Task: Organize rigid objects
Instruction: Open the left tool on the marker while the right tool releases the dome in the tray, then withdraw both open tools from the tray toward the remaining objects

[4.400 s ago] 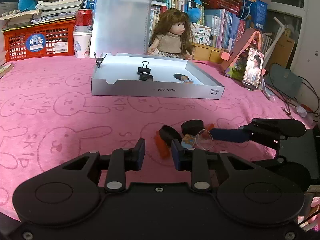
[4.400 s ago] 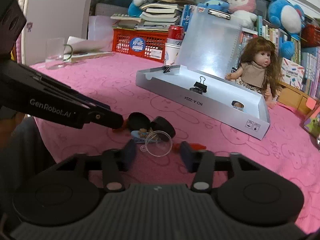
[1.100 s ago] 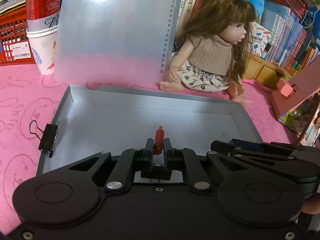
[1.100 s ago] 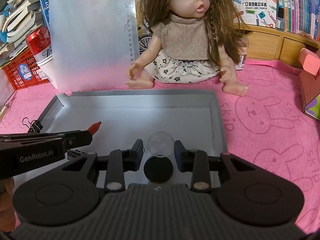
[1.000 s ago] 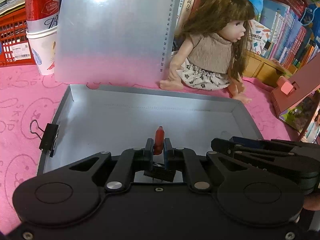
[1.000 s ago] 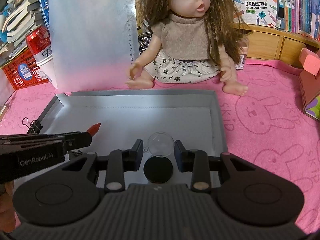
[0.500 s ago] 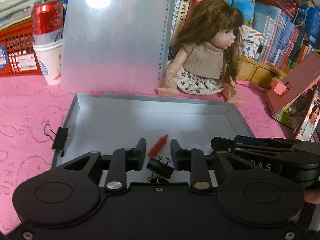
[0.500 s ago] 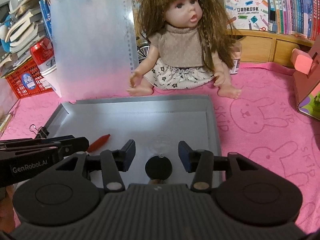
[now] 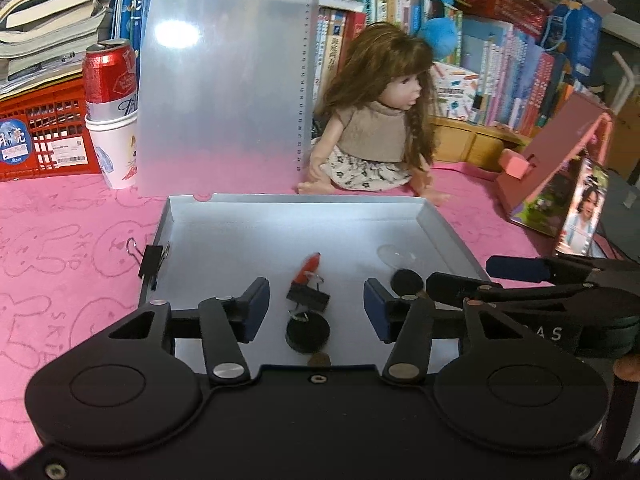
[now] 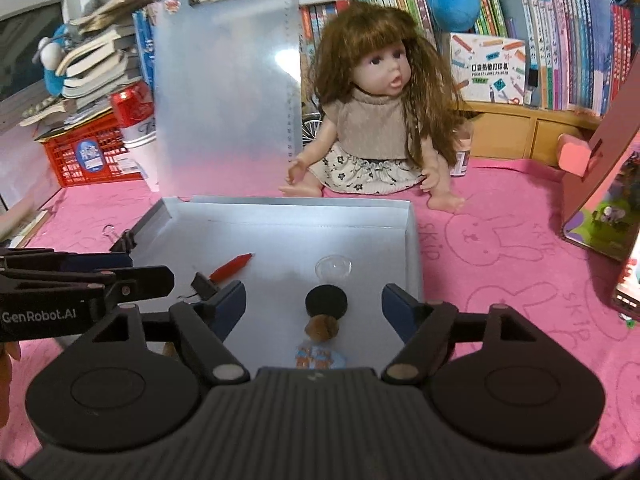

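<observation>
— Tray [image 9: 448, 224] first: where is it, and what's in it?

— It sits on the pink tabletop [image 9: 60, 240], right ahead of both of my grippers, with the doll [image 10: 372, 128] seated just past its far wall and a clear clipboard [image 9: 224, 80] standing at its far left corner. Inside I see a red pen [image 9: 309, 267] lying at a slant in the middle, its near end touching a black binder clip [image 9: 309, 300]. Nearer to me is a black disc [image 9: 308, 334], with something small and brown just in front of it.

— And on the right side of the tray?

— A clear dome [image 10: 333, 267] rests on the floor there, apart from the right wall. Just on my side of it is a second black disc [image 10: 326, 301], then a brown lump [image 10: 322, 328] touching that disc, then a small blue and orange piece at the near edge of my view. I cannot tell what that one is.

— State of your fingers?

— My left gripper [image 9: 316, 308] has just been opening; its fingers stand apart with nothing pressed between them, the clip and pen lying loose beyond. My right gripper [image 10: 314, 308] has also just been opening, wider, and its fingers clamp nothing; the disc and dome lie free between and beyond them.

— Anything on the tray's rim?

— Another binder clip [image 9: 152, 260] is clamped on the left wall.
</observation>
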Action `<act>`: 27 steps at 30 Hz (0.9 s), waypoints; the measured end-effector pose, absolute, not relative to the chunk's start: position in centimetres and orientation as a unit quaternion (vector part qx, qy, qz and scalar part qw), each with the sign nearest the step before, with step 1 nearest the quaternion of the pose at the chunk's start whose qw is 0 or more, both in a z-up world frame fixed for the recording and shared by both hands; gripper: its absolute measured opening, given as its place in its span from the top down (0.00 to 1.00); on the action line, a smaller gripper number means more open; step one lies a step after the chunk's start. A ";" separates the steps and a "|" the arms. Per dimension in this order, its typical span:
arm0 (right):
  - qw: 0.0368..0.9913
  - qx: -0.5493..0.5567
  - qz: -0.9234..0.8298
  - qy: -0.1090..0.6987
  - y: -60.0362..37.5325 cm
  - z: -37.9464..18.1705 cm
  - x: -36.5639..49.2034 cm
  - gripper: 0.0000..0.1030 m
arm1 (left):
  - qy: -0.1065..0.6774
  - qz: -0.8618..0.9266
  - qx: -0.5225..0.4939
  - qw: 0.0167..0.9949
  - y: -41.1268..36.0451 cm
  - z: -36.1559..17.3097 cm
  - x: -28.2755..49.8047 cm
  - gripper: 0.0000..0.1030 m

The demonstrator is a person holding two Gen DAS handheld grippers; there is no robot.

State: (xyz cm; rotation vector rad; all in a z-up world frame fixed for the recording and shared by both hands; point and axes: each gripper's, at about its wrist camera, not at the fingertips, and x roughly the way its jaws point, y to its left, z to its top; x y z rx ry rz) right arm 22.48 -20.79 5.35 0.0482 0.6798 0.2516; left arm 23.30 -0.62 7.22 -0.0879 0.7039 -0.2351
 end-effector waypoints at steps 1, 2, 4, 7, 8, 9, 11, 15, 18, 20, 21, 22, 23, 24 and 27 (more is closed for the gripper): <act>0.936 0.023 0.125 0.329 -20.8 5.5 22.0 0.17 | 0.342 -0.117 -0.043 0.932 -0.6 7.4 22.7 0.49; 0.937 0.022 0.126 0.324 -20.9 5.7 21.4 0.16 | 0.339 -0.119 -0.043 0.932 -0.5 7.5 22.2 0.49; 0.941 0.018 0.128 0.313 -20.9 6.0 20.3 0.14 | 0.333 -0.125 -0.038 0.934 -0.4 7.7 20.8 0.46; 0.945 0.008 0.137 0.299 -20.7 6.3 18.6 0.13 | 0.325 -0.134 -0.031 0.936 -0.3 7.7 18.9 0.42; 0.945 0.005 0.139 0.296 -20.7 6.3 18.1 0.13 | 0.323 -0.137 -0.031 0.936 -0.3 7.7 18.3 0.41; 0.946 0.002 0.141 0.293 -20.7 6.3 17.5 0.12 | 0.321 -0.140 -0.032 0.936 -0.2 7.7 17.6 0.40; 0.947 -0.004 0.145 0.287 -20.6 6.3 16.4 0.11 | 0.317 -0.146 -0.038 0.936 0.0 7.7 16.4 0.38; 0.949 -0.010 0.150 0.276 -20.6 6.2 14.4 0.09 | 0.308 -0.151 -0.033 0.939 0.2 7.7 14.2 0.35; 0.950 -0.015 0.155 0.271 -20.5 6.1 13.1 0.07 | 0.296 -0.154 -0.022 0.942 0.2 7.8 12.5 0.30; 0.952 -0.024 0.155 0.264 -20.3 6.0 12.2 0.06 | 0.286 -0.159 -0.015 0.945 0.1 7.8 11.3 0.28; 0.953 -0.028 0.155 0.260 -20.2 5.9 11.8 0.05 | 0.282 -0.161 -0.011 0.946 0.0 7.7 10.8 0.26; 0.953 -0.032 0.155 0.257 -20.2 5.8 11.5 0.05 | 0.280 -0.162 -0.006 0.946 -0.1 7.7 10.3 0.25; 0.954 -0.034 0.156 0.254 -20.1 5.7 11.1 0.05 | 0.278 -0.163 -0.002 0.947 -0.1 7.6 9.9 0.25; 0.954 -0.035 0.158 0.252 -20.1 5.6 10.8 0.04 | 0.277 -0.164 0.002 0.947 -0.2 7.5 9.4 0.24; 0.954 -0.040 0.161 0.251 -20.1 5.4 10.0 0.03 | 0.272 -0.165 0.012 0.948 -0.2 7.2 8.3 0.23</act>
